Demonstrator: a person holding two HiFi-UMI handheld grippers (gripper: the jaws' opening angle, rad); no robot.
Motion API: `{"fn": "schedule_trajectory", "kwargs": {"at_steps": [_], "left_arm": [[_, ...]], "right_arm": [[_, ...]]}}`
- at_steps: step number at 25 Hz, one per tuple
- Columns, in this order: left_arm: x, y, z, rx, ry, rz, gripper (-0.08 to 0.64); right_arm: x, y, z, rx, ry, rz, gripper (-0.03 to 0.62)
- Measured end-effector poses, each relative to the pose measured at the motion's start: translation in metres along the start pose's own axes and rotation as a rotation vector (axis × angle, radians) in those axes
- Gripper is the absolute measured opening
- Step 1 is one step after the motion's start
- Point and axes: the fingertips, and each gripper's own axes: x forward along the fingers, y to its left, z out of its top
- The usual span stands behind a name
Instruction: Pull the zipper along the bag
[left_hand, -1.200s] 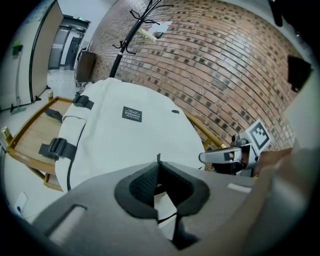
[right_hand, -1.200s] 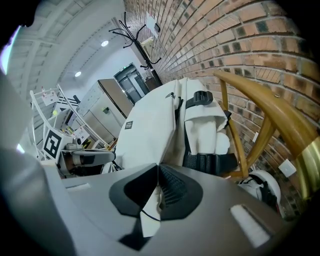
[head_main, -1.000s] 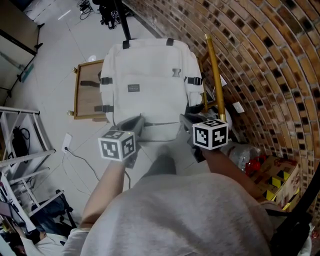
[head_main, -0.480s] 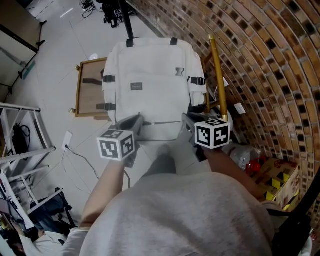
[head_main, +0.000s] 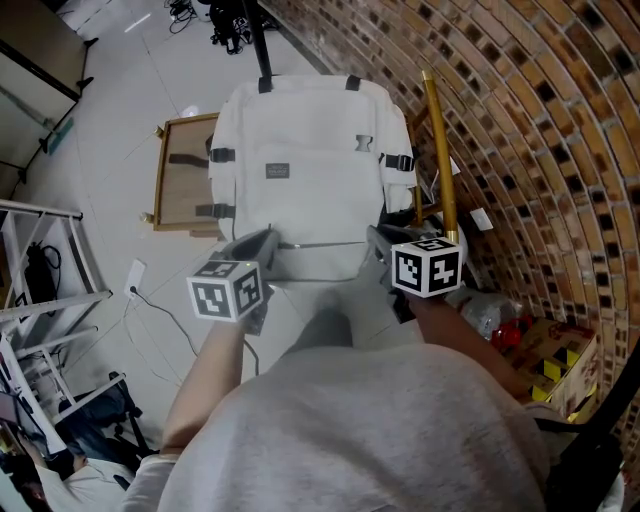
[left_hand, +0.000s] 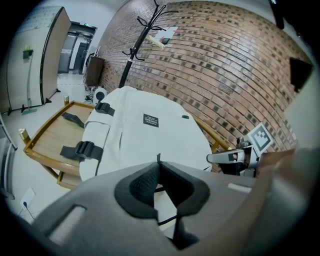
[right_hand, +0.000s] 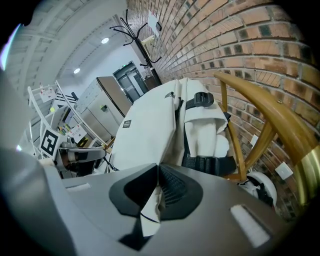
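lying on a wooden chair (head_main: 172, 200) by the brick wall (head_main: 520, 120), the white bag (head_main: 305, 140) faces up. left claw (head_main: 265, 245) is pinched together on the dark zipper pull (left_hand: 158, 158) near the bag's lower edge; right claw (head_main: 378, 240) is clamped on the bag's white fabric.

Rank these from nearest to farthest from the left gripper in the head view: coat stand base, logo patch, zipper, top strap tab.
1. Zipper: at the left gripper, running right across the backpack.
2. Logo patch: just above, mid-backpack.
3. Top strap tab: at the backpack's far edge.
4. Coat stand base: beyond the backpack, top of view.
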Motion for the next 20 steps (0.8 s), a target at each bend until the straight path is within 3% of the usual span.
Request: {"fn": "schedule_trajectory", "kwargs": {"at_steps": [20], "left_arm": [[-0.019, 0.031, 0.002, -0.07, -0.044, 0.063, 0.021]], "right_arm": [[-0.001, -0.003, 0.0, -0.001, -0.009, -0.021, 0.014]]}}
